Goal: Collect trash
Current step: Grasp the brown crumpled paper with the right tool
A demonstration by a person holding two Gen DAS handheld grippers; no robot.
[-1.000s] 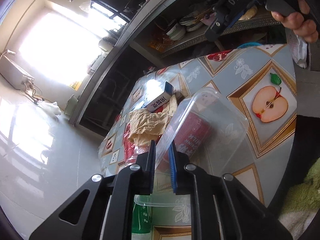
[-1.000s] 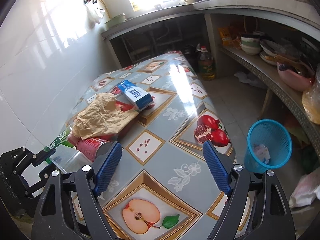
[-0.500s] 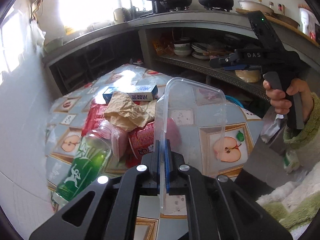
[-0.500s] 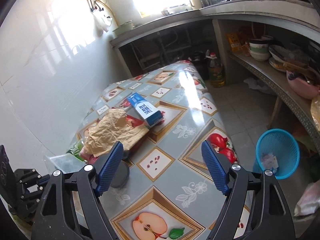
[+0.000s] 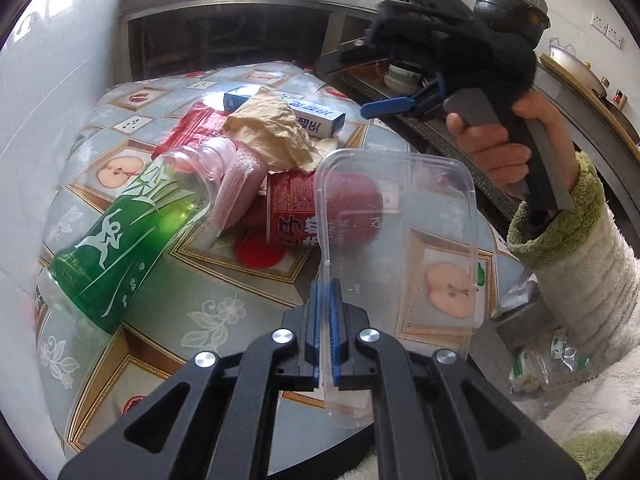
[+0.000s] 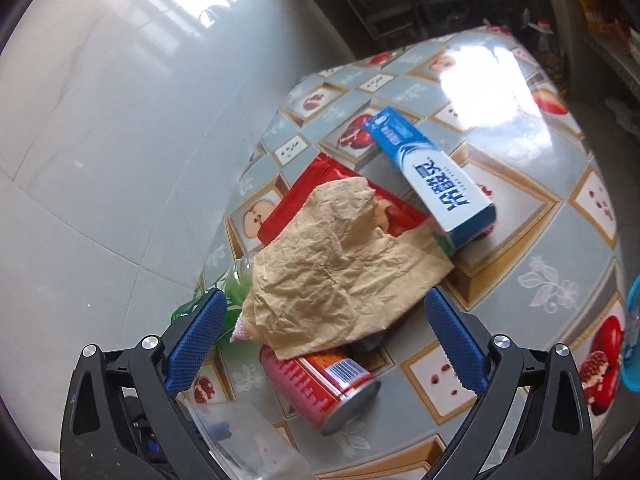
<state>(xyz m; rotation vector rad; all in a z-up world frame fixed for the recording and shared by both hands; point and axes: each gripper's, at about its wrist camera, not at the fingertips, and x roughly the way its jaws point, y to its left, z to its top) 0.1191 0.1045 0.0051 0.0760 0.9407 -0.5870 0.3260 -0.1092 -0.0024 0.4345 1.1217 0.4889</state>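
While clamped in the left gripper (image 5: 326,344), pads pinching its thin wall, clear plastic tub (image 5: 400,248) tilted on edge above near end of table (image 5: 224,304), just in front of trash pile. Behind it: red can (image 5: 296,216) on its side, green bottle (image 5: 116,248) lying to the left w/ neck toward pile, crumpled brown paper (image 6: 336,276) draped over can & red wrapper (image 6: 316,184), blue-white box (image 6: 432,176) resting on far edge of paper. Right gripper (image 6: 320,340) over the pile, jaws opening, spread wide either side of paper, nothing touched by pads. Seen from left cam, held by a hand (image 5: 496,148) w/ fuzzy green-cuffed sleeve (image 5: 576,240).

Table covered w/ glossy grey cloth, fruit squares (apple, pomegranate), strong glare patch at far end. White tiled wall (image 6: 100,140) tight along table's left side. Dark counter w/ shelves (image 5: 240,28) behind, pot (image 5: 512,0) on top at right, dishes on lower shelf.

Blue basket (image 6: 632,344) cut off at right edge of right cam. Bottle mostly hidden under paper there. Can's print seen partly through tub, blurred. Crumpled plastic bags (image 5: 552,360) on floor at right, contents unclear.
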